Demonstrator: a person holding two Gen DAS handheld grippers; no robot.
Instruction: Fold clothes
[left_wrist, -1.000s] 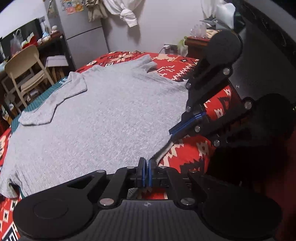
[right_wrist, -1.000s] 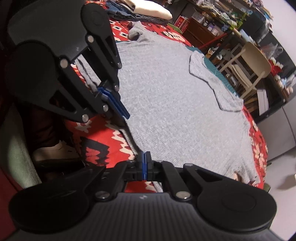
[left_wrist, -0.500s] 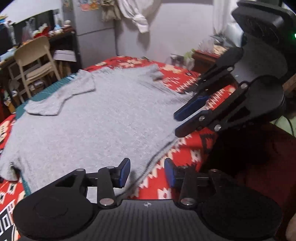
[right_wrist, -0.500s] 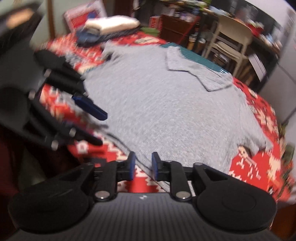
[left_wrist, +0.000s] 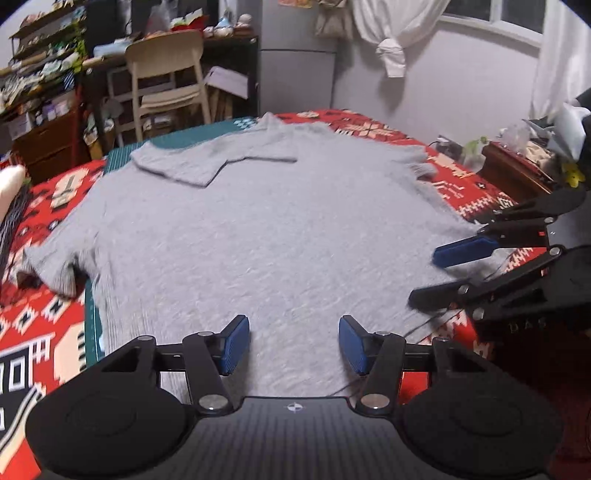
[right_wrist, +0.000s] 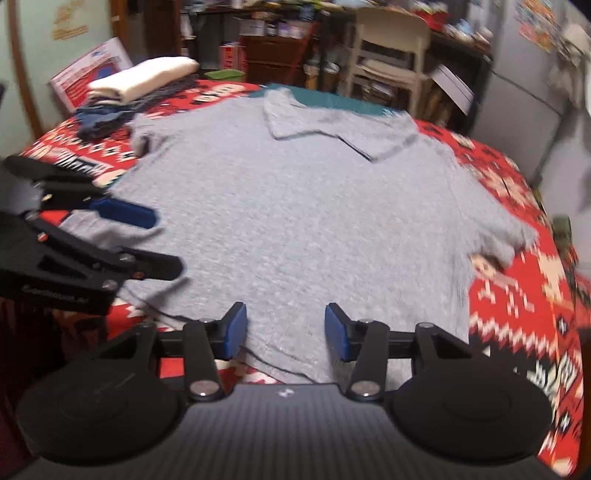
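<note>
Both tools, left (left_wrist: 294, 345) and right (right_wrist: 282, 332), opening, empty, over shirt (left_wrist: 258, 236) hem. Risk: far sleeve slips unfolded if hem dragged.

The grey T-shirt (left_wrist: 258, 236) lies flat, so the room above it is open. Beyond its far edge stand a chair (left_wrist: 166, 77) and cluttered shelves (left_wrist: 40, 74). A stack of folded clothes (right_wrist: 125, 92) blocks the bedspread (right_wrist: 517, 295) just beside one sleeve; the strip beside the other sleeve is bare.
</note>
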